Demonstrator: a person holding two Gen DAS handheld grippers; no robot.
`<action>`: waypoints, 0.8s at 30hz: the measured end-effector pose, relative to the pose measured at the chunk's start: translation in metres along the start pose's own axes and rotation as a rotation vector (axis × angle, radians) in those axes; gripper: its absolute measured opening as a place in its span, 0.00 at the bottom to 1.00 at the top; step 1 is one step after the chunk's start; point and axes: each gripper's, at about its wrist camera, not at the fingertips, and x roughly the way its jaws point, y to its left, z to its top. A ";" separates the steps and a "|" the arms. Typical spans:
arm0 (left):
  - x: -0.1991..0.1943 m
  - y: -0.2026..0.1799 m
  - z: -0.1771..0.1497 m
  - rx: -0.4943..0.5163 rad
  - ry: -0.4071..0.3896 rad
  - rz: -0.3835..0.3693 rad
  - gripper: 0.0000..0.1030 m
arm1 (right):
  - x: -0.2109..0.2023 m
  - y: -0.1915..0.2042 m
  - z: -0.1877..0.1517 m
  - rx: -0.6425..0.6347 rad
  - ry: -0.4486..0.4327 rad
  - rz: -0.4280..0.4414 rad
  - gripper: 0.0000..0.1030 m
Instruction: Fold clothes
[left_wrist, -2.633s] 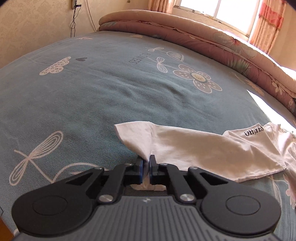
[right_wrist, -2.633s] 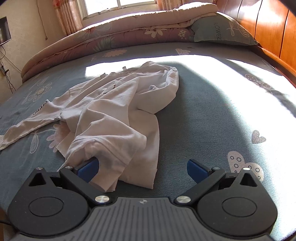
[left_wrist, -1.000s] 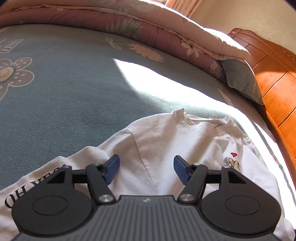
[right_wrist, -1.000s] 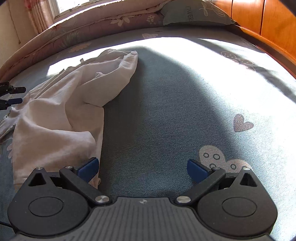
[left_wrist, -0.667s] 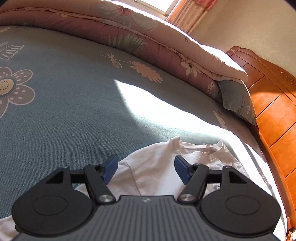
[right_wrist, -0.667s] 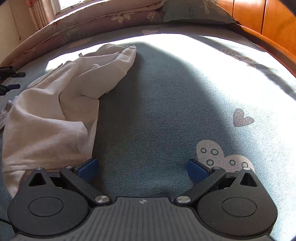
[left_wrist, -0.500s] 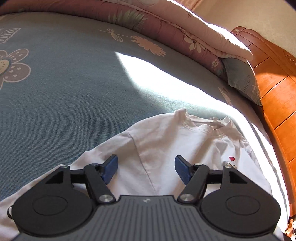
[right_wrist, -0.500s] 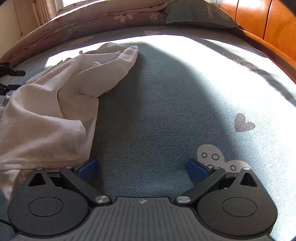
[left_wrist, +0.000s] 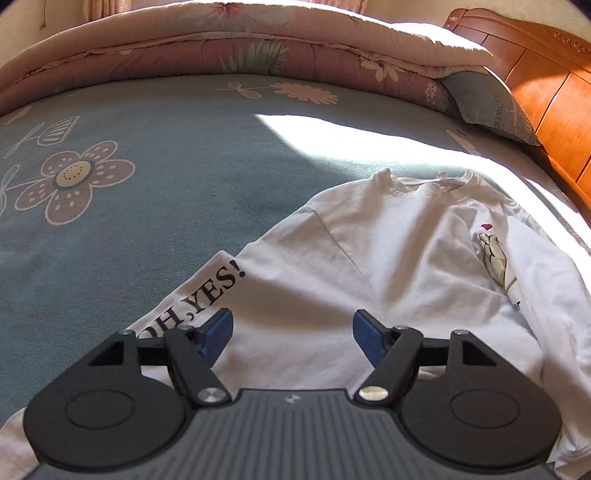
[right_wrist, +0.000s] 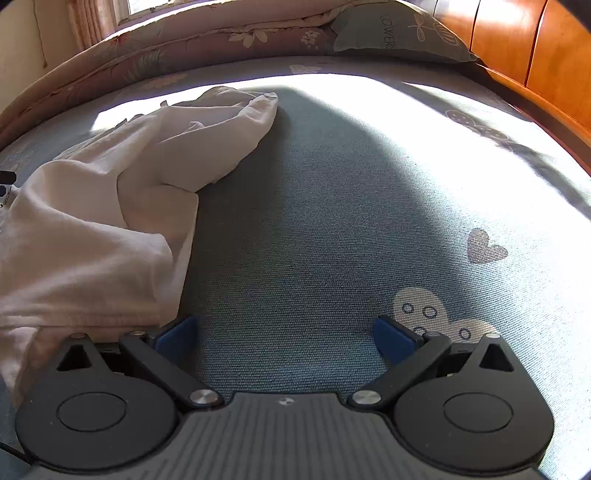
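Left wrist: left gripper (left_wrist: 291, 332) spread wide above white shirt (left_wrist: 388, 266). Right gripper (right_wrist: 284, 339) likewise agape beside shirt. Risk: pinching several bunched layers together.

A blue-grey woven bedsheet (left_wrist: 192, 155) covers the bed, printed with pale motifs: a large brown-and-cream flower (left_wrist: 74, 179) on the left in the left wrist view, and a small grey heart (right_wrist: 484, 251) and a cream spotted shape (right_wrist: 421, 306) in the right wrist view. A bright patch of sunlight (left_wrist: 354, 136) falls across the sheet. Along the far edge lies a folded pink floral quilt (left_wrist: 236, 48), its end resting on a grey-blue pillow (right_wrist: 399, 31) with printed lettering. Beside the pillow stands a glossy orange-brown wooden headboard (right_wrist: 517, 40). A pink patterned curtain (right_wrist: 88, 22) hangs at the far left.
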 end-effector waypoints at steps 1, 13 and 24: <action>-0.003 0.004 -0.010 0.008 0.012 0.044 0.71 | -0.001 0.000 -0.001 -0.002 0.001 0.000 1.00; -0.075 -0.006 -0.063 -0.069 0.046 0.017 0.76 | -0.006 0.000 -0.005 -0.015 -0.001 -0.001 1.00; -0.081 -0.144 -0.109 0.005 0.079 -0.304 0.79 | -0.042 0.001 -0.038 -0.018 0.010 0.045 1.00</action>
